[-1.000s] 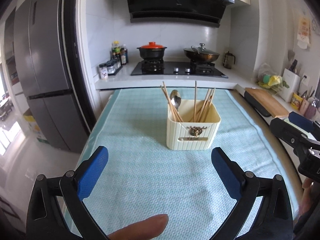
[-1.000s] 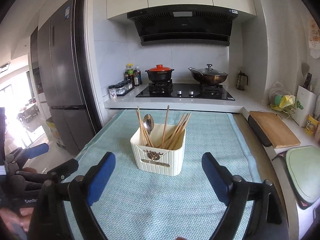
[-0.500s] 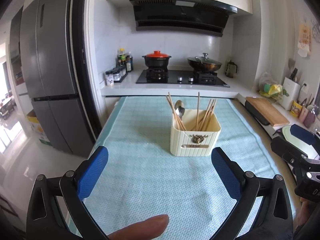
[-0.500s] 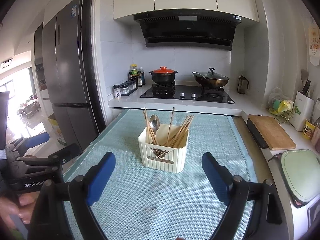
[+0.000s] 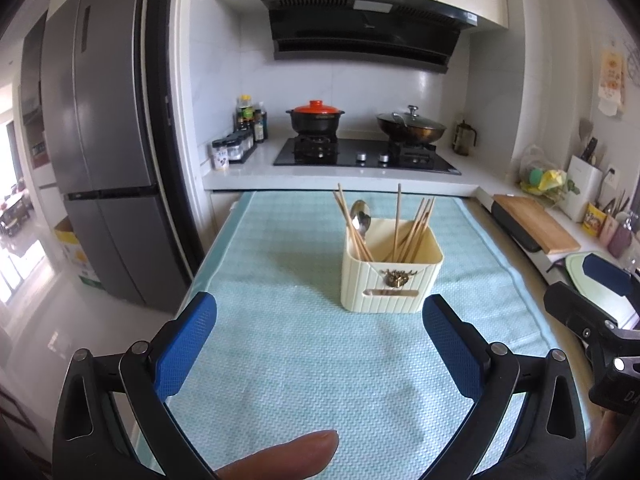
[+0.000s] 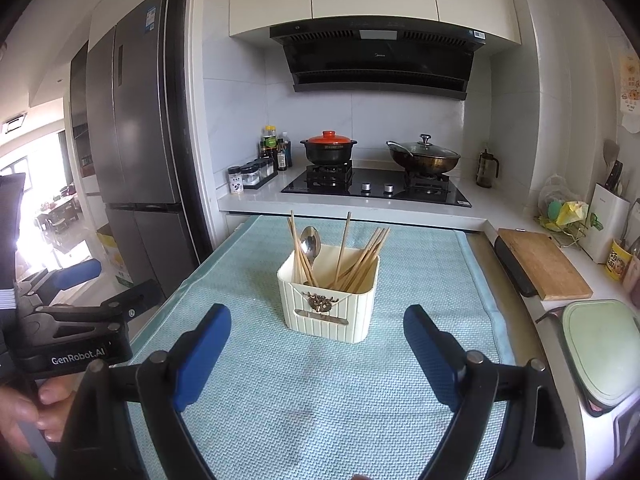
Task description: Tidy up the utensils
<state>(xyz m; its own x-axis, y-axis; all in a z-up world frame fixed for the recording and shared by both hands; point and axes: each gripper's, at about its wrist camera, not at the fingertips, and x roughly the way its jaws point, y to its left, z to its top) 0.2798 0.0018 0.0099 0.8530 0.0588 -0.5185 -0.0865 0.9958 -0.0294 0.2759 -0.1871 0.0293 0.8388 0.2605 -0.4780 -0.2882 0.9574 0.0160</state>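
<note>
Both tools released above the bench; utensil holder loaded.

The cream utensil holder (image 5: 391, 278) stands upright on the light-blue mat (image 5: 280, 360) that covers the bench, ahead of both tools. It contains wooden chopsticks (image 5: 416, 228) leaning at several angles and one metal spoon (image 5: 360, 216) (bowl end up). The left tool (image 5: 320, 350) and the right tool (image 6: 318, 356) hover short of the holder, jaws spread wide, nothing between the pads. A fingertip (image 5: 280, 456) shows at the left view's lower edge.
</note>
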